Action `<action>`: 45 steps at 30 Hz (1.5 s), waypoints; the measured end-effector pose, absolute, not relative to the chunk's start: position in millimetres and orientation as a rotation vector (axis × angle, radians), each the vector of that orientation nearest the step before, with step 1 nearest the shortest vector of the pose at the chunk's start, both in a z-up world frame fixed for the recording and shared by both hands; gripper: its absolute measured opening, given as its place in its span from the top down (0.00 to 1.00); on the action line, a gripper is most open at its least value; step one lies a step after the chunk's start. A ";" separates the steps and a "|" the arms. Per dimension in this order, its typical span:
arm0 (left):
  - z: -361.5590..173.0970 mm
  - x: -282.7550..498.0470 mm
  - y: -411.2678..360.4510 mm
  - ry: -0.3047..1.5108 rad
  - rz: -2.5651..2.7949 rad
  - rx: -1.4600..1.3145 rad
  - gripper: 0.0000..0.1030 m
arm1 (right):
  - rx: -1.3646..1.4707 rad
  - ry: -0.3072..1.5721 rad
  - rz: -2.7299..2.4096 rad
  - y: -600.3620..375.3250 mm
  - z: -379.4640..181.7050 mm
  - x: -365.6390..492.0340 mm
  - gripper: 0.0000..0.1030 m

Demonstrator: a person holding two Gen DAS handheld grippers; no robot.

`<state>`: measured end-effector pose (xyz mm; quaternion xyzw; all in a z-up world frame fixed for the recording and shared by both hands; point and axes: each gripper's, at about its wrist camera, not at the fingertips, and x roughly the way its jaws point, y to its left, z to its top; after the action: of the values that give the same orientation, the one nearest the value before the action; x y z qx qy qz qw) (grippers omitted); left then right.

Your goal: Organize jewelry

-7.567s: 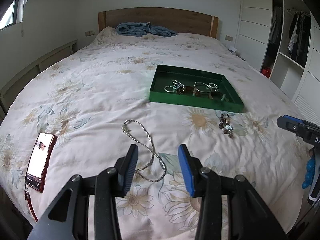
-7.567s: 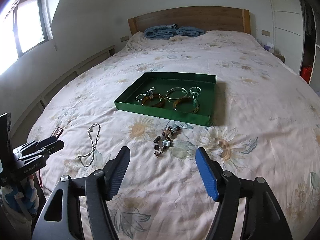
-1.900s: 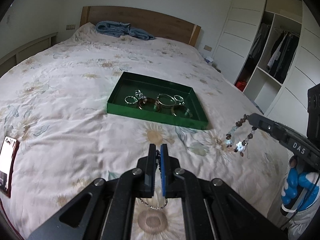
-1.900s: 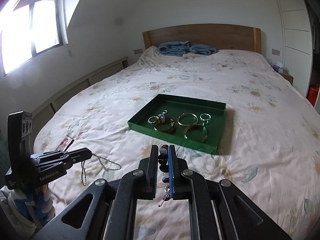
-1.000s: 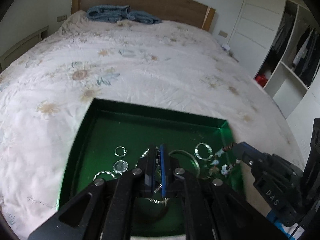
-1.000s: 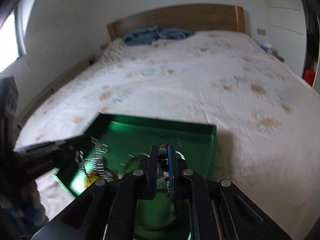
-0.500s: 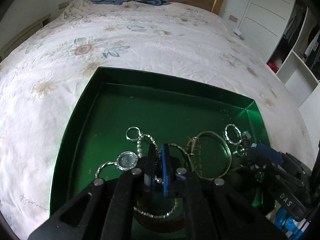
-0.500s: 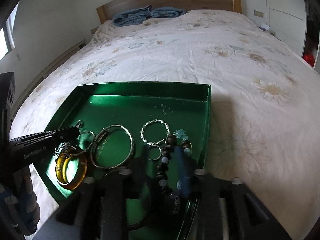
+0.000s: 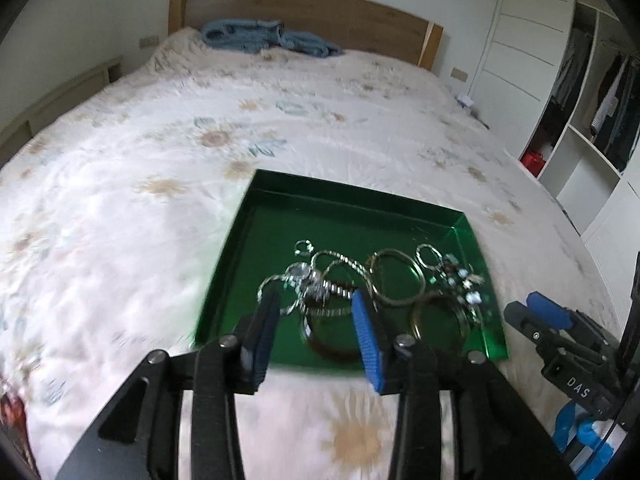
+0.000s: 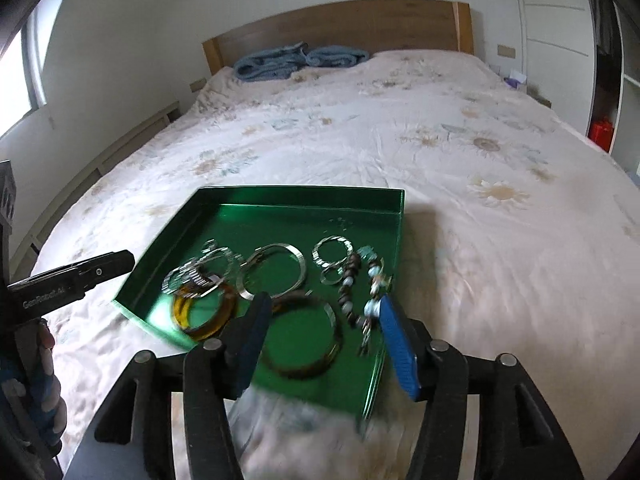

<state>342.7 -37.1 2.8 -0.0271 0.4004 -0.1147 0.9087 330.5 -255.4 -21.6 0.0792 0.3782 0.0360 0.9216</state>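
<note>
A green tray (image 9: 352, 204) (image 10: 296, 196) lies on the flowered bedspread. In it lie a silver chain necklace (image 9: 336, 264) (image 10: 200, 272), a beaded bracelet (image 9: 460, 276) (image 10: 352, 284), several silver rings and hoops (image 10: 276, 270), and amber bangles (image 10: 204, 312). My left gripper (image 9: 316, 332) is open and empty just above the tray's near edge, over the necklace. My right gripper (image 10: 320, 340) is open and empty above the tray's near right corner, beside the beaded bracelet. Each gripper shows in the other's view, the right in the left wrist view (image 9: 536, 316) and the left in the right wrist view (image 10: 116, 264).
The bed (image 9: 120, 200) has a wooden headboard (image 9: 304, 12) with a folded blue blanket (image 9: 264, 36) in front of it. An open wardrobe (image 9: 592, 100) stands to the right. A phone (image 9: 12, 420) lies at the bed's near left edge.
Both grippers have opened and drawn back and up from the tray. The necklace and the beaded bracelet now lie in the tray, released.
</note>
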 end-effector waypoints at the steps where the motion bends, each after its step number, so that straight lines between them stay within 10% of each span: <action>1: 7.9 329.1 -35.3 0.810 -0.231 -0.046 0.63 | 0.160 0.772 0.077 -252.4 -19.0 323.5 0.44; 17: 49.3 180.5 -21.4 0.612 -0.156 0.050 0.41 | 0.054 0.640 0.092 -194.1 26.8 190.9 0.26; 45: 47.6 119.1 -5.1 0.520 -0.032 0.056 0.41 | -0.046 0.543 0.035 -182.5 32.4 134.6 0.14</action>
<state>119.1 -5.1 47.6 0.0278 0.2572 -0.0156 0.9658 134.6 -182.5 32.4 -0.0229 0.2680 0.0174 0.9630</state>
